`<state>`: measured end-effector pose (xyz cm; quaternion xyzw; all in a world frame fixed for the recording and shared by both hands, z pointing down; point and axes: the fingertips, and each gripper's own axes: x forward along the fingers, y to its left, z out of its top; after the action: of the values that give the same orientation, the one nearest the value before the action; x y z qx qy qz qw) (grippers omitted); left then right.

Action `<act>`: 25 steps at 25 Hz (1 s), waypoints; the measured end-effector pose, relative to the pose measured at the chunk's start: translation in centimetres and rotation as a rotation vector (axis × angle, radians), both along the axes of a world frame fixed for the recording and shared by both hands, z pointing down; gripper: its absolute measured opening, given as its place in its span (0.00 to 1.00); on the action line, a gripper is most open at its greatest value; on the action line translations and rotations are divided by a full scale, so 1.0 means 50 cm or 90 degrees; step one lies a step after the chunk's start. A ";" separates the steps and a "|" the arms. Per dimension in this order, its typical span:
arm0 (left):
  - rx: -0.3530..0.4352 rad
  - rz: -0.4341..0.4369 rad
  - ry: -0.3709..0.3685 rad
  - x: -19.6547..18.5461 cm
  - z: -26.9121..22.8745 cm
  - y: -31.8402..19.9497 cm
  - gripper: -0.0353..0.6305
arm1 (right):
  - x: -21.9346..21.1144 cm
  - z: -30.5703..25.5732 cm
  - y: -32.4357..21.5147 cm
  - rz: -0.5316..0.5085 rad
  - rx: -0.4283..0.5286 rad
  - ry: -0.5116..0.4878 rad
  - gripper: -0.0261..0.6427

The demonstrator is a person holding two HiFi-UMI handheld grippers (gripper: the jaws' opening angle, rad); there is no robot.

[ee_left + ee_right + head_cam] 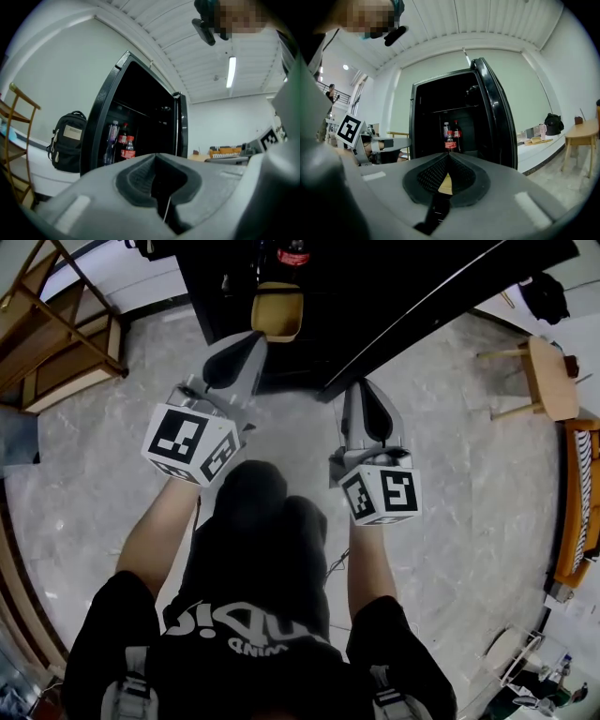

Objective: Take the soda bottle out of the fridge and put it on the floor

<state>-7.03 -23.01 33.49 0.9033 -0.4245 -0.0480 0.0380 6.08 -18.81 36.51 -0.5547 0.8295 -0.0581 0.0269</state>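
Observation:
A black fridge [309, 343] stands open in front of me. A red-labelled soda bottle [128, 147] stands on a shelf inside it, beside a darker soda bottle and a clear bottle [111, 140]. The right gripper view shows the soda bottle [450, 141] straight ahead, and the head view shows it at the top edge [293, 254]. My left gripper [251, 336] and right gripper [359, 385] point level at the fridge, well short of the bottles. The left gripper [154, 157] and the right gripper [449, 155] are both shut with nothing held.
The fridge door [450, 306] swings out to the right. A yellow container [277, 310] sits low in the fridge. A black backpack [69, 140] leans left of the fridge, near a wooden rack [56, 343]. A wooden stool [548, 376] and an orange seat [581, 502] stand at the right.

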 end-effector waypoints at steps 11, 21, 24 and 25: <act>0.039 -0.001 0.004 0.001 0.187 0.048 0.06 | 0.000 0.177 0.049 -0.005 0.045 0.015 0.03; 0.061 -0.023 0.000 0.031 0.224 0.138 0.06 | 0.026 0.217 0.153 -0.012 0.065 0.019 0.03; 0.064 -0.027 -0.005 0.039 0.214 0.147 0.07 | 0.026 0.216 0.166 -0.020 0.065 0.024 0.03; 0.064 -0.026 -0.007 0.041 0.212 0.148 0.14 | 0.026 0.217 0.167 -0.023 0.065 0.026 0.03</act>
<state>-4.96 -15.62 44.10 0.8955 -0.4402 -0.0650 -0.0108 7.35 -10.45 47.37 -0.5386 0.8417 -0.0049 0.0372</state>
